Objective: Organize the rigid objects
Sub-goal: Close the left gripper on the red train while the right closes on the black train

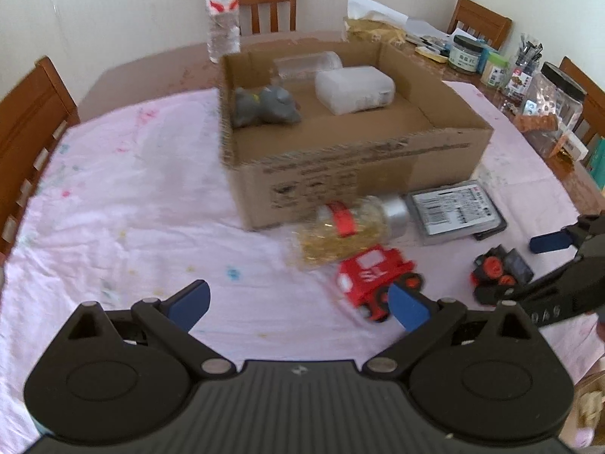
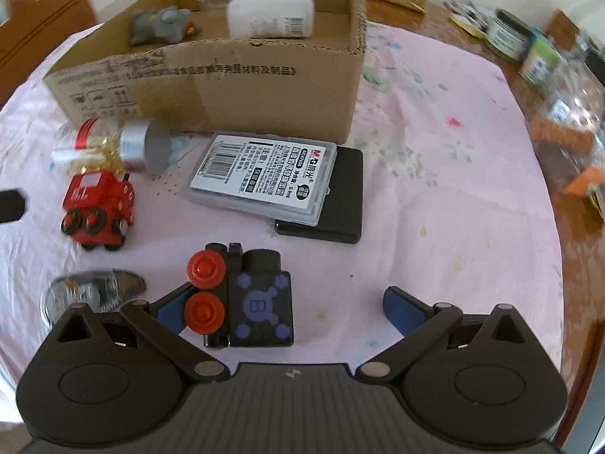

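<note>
An open cardboard box point(image 1: 340, 166) stands mid-table holding a grey toy point(image 1: 264, 108), a white plastic container point(image 1: 355, 89) and a clear bottle point(image 1: 308, 62). In front of it lie a jar of gold bits with a silver lid point(image 1: 351, 229), a red toy train point(image 1: 374, 278), a labelled clear case point(image 2: 264, 174) on top of a black case point(image 2: 346, 196), and a black toy block with red wheels point(image 2: 249, 295). My left gripper point(image 1: 302, 306) is open, its right finger beside the train. My right gripper point(image 2: 285, 310) is open around the black toy, which sits against the left finger.
A pink cloth point(image 1: 132, 196) covers the table. A water bottle point(image 1: 223, 11) stands behind the box. Jars and clutter point(image 1: 529, 72) crowd the far right edge. Wooden chairs point(image 1: 30, 125) ring the table. A clear glass item point(image 2: 90, 295) lies left of my right gripper.
</note>
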The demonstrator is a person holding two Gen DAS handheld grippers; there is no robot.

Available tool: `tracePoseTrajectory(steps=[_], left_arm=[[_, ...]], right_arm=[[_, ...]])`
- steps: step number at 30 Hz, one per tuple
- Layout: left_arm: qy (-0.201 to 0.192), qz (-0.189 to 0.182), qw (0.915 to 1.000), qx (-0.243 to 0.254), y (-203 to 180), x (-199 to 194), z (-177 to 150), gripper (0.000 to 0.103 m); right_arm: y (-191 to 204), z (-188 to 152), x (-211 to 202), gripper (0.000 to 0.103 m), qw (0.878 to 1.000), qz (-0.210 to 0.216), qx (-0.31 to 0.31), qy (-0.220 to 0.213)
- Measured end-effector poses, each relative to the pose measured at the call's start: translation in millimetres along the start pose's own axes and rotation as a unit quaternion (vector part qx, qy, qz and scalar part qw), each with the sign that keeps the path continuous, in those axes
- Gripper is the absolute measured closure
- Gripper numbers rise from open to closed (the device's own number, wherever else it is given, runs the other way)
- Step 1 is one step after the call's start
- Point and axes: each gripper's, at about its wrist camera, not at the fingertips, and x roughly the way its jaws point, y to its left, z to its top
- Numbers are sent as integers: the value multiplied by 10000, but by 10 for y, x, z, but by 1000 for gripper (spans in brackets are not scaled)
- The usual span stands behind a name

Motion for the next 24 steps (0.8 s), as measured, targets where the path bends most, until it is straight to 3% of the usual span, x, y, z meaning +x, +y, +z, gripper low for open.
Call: tracePoseTrajectory(steps=[13, 24], left_arm=[[126, 240, 9979, -581, -423, 433, 23, 3], [263, 727, 9962, -413, -313, 470, -164, 2]], right_arm=[[-96, -183, -58, 0, 9966, 315, -561, -510], [-119, -194, -63, 0, 9953, 395, -688, -561]])
